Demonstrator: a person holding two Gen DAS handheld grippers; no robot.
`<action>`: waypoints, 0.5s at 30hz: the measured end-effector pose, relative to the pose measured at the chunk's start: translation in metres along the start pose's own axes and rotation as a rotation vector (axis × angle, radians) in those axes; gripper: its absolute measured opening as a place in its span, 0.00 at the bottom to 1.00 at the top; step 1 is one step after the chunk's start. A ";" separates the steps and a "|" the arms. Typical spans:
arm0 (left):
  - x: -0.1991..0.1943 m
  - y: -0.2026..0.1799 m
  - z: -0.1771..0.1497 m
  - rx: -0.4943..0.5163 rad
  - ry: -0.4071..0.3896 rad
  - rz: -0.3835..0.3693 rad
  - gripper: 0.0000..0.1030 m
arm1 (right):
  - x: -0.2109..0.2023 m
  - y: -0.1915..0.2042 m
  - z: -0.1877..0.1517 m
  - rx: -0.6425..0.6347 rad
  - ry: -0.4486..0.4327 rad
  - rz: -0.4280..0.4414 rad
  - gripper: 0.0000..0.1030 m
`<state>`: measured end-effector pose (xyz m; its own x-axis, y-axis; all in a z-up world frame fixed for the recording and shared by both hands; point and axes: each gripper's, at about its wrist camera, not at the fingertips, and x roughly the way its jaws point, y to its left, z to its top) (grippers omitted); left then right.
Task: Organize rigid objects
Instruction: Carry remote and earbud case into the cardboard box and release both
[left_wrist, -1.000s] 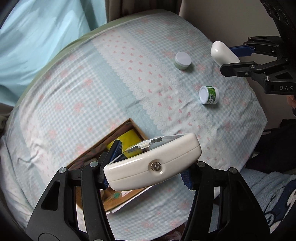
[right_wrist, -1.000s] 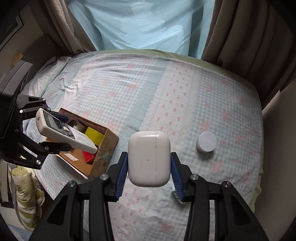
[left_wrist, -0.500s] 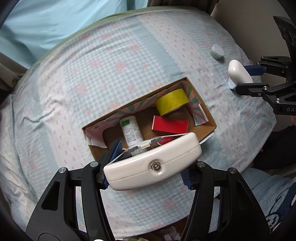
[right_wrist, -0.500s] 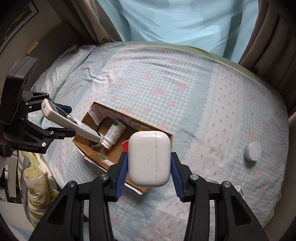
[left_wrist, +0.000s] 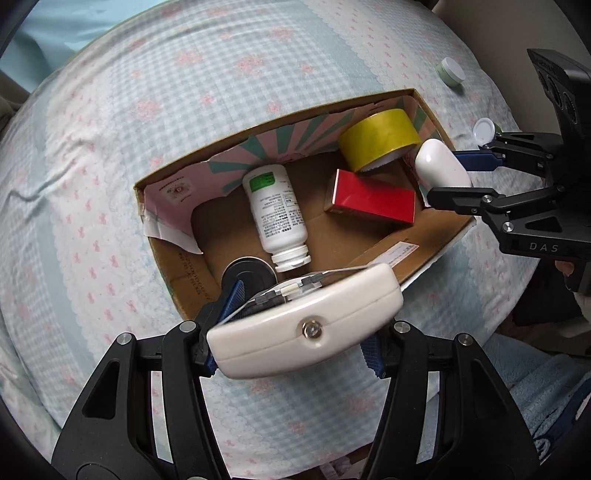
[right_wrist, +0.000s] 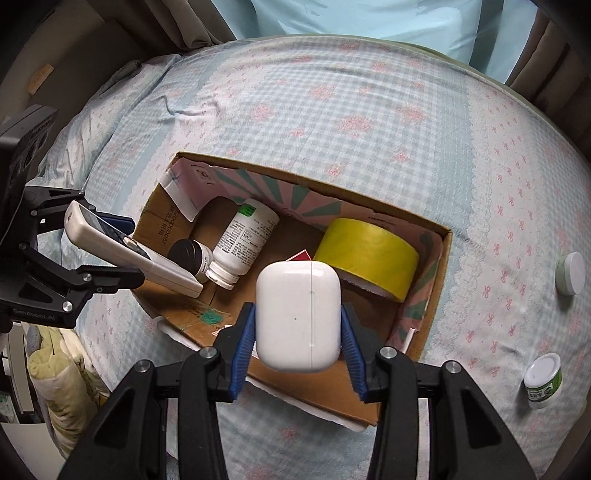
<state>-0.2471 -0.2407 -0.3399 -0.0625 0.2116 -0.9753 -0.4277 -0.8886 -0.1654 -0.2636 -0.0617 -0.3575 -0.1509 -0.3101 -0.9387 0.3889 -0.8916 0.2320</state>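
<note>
Above the cardboard box (right_wrist: 432, 295), the right gripper (right_wrist: 298, 325) clamped a white earbud case (right_wrist: 298, 314) over the box's near right part. The left gripper (left_wrist: 295, 332) pinched a white handheld device (left_wrist: 303, 325) over its near left corner. Inside lay a white bottle (left_wrist: 277, 210), yellow tape roll (left_wrist: 378, 138) and red box (left_wrist: 373, 201).

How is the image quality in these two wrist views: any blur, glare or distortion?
Left wrist: strong fisheye bending of the brown cardboard box; the white handheld device in the left gripper looks slightly soft. Right wrist: the glossy white earbud case in the right gripper is sharp, without harsh glare; dark vignette in the corners.
</note>
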 end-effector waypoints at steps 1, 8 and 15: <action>0.000 0.000 0.000 0.004 -0.011 -0.008 0.53 | 0.008 0.001 -0.002 0.001 0.007 0.000 0.40; 0.004 0.005 0.007 0.001 -0.028 -0.032 0.53 | 0.040 0.017 -0.010 -0.061 0.041 0.003 0.40; 0.010 0.014 0.017 -0.026 -0.027 -0.051 0.53 | 0.055 0.029 -0.011 -0.131 0.029 -0.003 0.40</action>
<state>-0.2687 -0.2438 -0.3491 -0.0661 0.2673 -0.9613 -0.4078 -0.8865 -0.2185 -0.2508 -0.1010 -0.4048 -0.1264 -0.2955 -0.9469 0.5044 -0.8411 0.1952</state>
